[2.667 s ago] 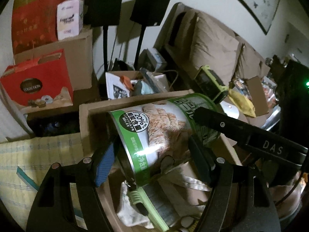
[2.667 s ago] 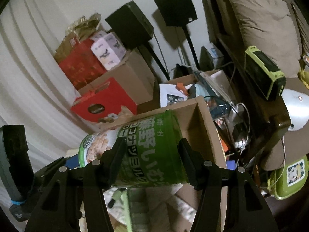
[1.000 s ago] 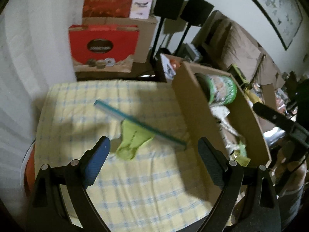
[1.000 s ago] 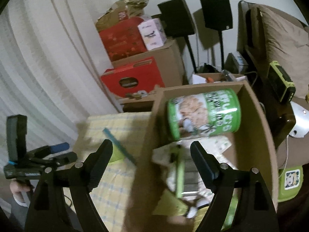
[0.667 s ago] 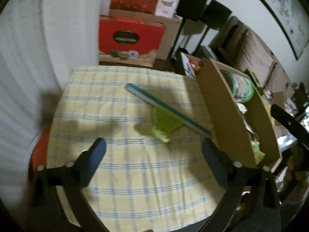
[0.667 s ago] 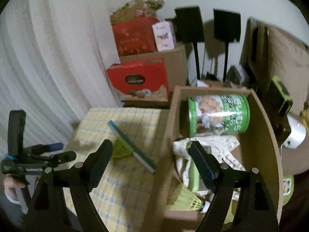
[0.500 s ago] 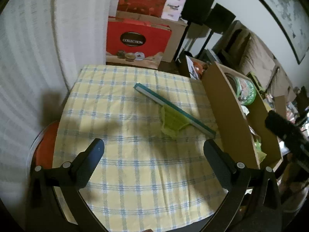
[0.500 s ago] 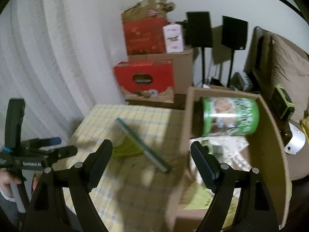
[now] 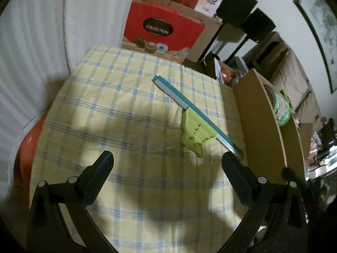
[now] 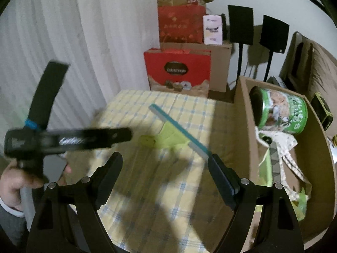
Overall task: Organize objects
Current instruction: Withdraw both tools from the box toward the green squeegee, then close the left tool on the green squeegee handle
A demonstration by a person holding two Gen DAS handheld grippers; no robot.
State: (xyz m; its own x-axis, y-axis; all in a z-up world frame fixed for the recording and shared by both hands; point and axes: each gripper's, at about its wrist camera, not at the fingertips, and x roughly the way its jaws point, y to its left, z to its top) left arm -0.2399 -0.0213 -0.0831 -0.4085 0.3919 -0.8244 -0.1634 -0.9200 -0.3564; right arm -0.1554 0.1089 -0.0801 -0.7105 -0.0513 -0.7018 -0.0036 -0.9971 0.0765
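Observation:
A long teal stick [image 9: 195, 110] lies slantwise on the yellow checked tablecloth [image 9: 118, 113], with a yellow-green shuttlecock [image 9: 195, 135] against it. Both also show in the right wrist view: the stick [image 10: 179, 129], the shuttlecock [image 10: 166, 139]. A green snack can [image 10: 282, 113] lies on its side in the cardboard box [image 10: 316, 168] at the right. My left gripper [image 9: 167, 168] is open and empty above the cloth, short of the shuttlecock. My right gripper [image 10: 165, 168] is open and empty, near the stick's lower end. The left gripper appears blurred in the right wrist view [image 10: 69, 137].
The box holds a patterned cloth [image 10: 282, 147] and green items below the can. A red gift bag [image 9: 162, 31], cardboard cartons and black speakers [image 10: 240, 23] stand behind the table. White curtain at the left. An orange seat [image 9: 27, 139] shows by the table's left edge.
Both grippers let go of the green can, which now lies in the box, and pulled back left over the tablecloth. Both stand open and empty, and the left one is still moving.

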